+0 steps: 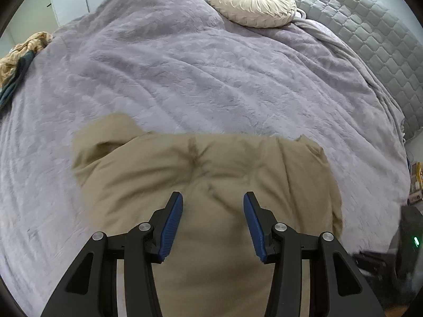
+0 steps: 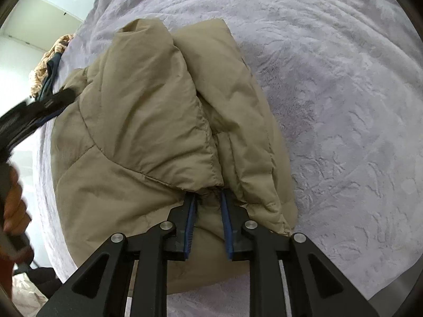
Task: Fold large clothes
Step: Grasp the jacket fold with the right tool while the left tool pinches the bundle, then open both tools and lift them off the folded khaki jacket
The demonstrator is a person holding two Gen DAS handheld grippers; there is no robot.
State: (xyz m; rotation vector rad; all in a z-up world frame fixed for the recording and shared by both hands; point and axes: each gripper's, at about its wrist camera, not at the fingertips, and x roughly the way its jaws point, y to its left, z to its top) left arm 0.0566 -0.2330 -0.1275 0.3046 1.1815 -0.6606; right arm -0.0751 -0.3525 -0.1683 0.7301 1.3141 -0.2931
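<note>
A tan puffer jacket (image 1: pixel 201 174) lies folded on a lilac fleece bedspread (image 1: pixel 185 66). My left gripper (image 1: pixel 213 200) hovers over the jacket's middle, jaws wide open and empty. In the right wrist view the jacket (image 2: pixel 148 121) shows a folded-over panel with a sleeve edge on top. My right gripper (image 2: pixel 208 198) has its blue fingers (image 2: pixel 191 211) partly closed around a bunched fold at the jacket's near edge. The left gripper (image 2: pixel 34 108) shows blurred at the left of that view, above the jacket's far side.
A round cream cushion (image 1: pixel 251 2) lies at the head of the bed by a grey quilted headboard (image 1: pixel 370 39). A patterned tan and dark cloth pile (image 1: pixel 18 60) sits at the bed's left edge. Clutter stands on the floor at right (image 1: pixel 417 185).
</note>
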